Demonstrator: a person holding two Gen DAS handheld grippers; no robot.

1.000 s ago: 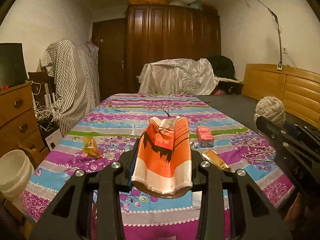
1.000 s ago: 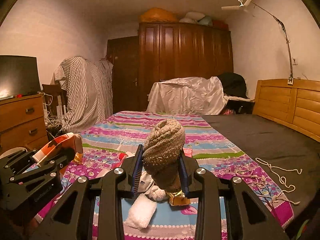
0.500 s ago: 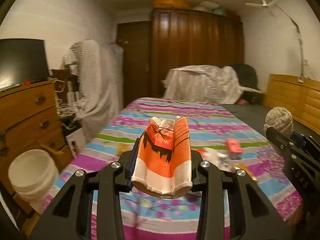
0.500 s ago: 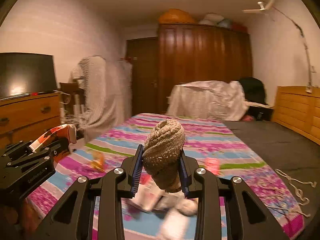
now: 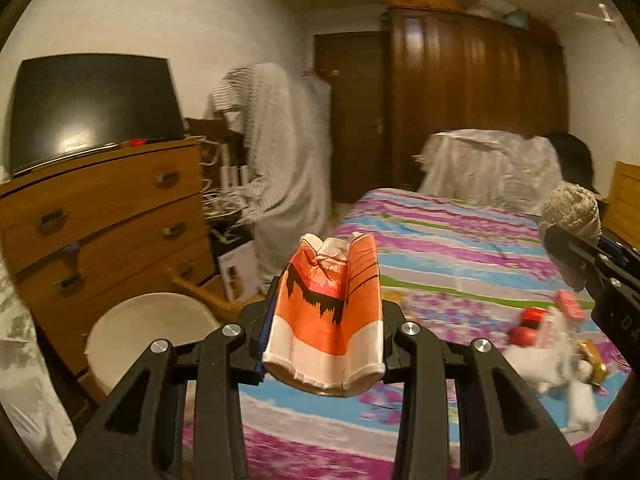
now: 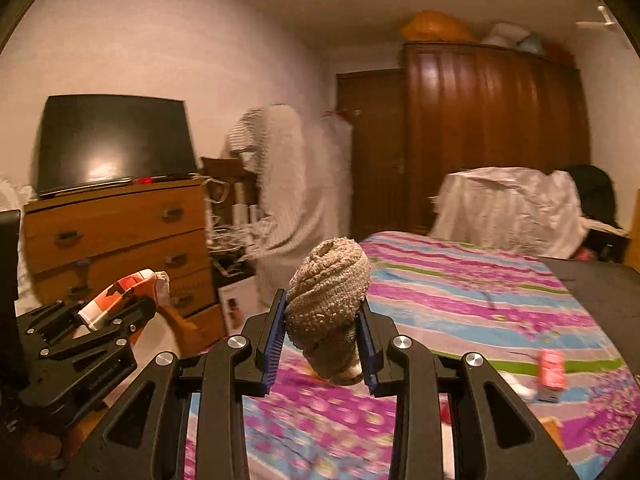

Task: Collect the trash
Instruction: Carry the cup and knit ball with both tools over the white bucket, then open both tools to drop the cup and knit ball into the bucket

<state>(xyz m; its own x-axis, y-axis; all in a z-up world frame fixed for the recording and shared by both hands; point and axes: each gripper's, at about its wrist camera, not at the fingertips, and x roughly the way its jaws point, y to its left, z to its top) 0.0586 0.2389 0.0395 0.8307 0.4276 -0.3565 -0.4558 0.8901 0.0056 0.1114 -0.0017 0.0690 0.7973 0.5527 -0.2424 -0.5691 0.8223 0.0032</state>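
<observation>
My left gripper (image 5: 325, 324) is shut on a crushed orange-and-white paper cup (image 5: 328, 312), held above the bed's left front corner; the cup also shows in the right wrist view (image 6: 124, 296). My right gripper (image 6: 322, 340) is shut on a rolled beige knitted cloth (image 6: 328, 304), also seen at the right edge of the left wrist view (image 5: 570, 216). A white bucket (image 5: 148, 336) stands on the floor left of the bed, below and left of the cup. More litter lies on the bedspread: a red small box (image 6: 552, 372), white tissue (image 5: 556, 364), a gold wrapper (image 5: 592, 360).
The bed with a striped floral spread (image 5: 460, 264) fills the right. A wooden chest of drawers (image 5: 108, 220) with a dark TV (image 5: 92, 108) stands at left, behind the bucket. Draped clothes (image 5: 288, 152), a dark wardrobe (image 5: 476, 96) and a covered chair (image 5: 492, 168) stand behind.
Both grippers have swung left with their loads still held. The view now turns toward the chest of drawers, and the white bucket has come closer to the cup.
</observation>
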